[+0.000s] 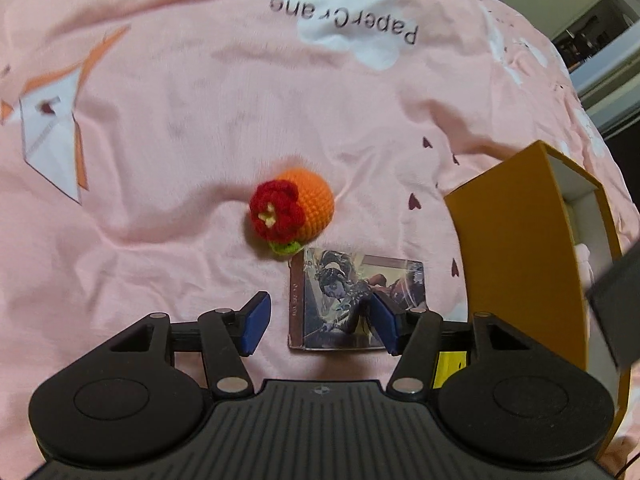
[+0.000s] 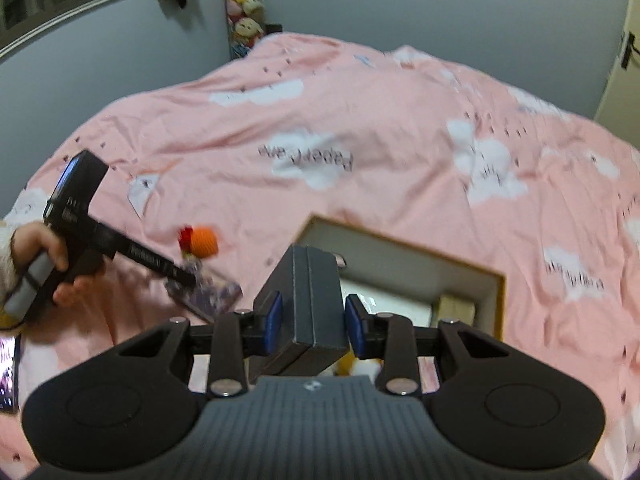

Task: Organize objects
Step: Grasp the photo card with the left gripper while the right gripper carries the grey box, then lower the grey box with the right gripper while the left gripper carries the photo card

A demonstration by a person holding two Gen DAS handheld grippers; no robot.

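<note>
- Left gripper (image 1: 316,322): jaws spread wide, empty, over a glossy flat card (image 1: 354,306) on the wrinkled pink duvet (image 1: 180,100).
- Crocheted ball (image 1: 294,210), round, just beyond the card.
- Right gripper (image 2: 307,322) clamps a dark rectangular case (image 2: 306,300) above the open cardboard box (image 2: 496,300).

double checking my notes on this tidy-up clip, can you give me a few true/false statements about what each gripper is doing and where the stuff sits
1. The right gripper is shut on a dark grey box. True.
2. The left gripper holds the crochet ball. False: it is open and holds nothing; the ball lies on the pink bedspread.
3. The picture card lies flat beside the ball. True.
4. The yellow box is closed. False: it is open at the top.
</note>
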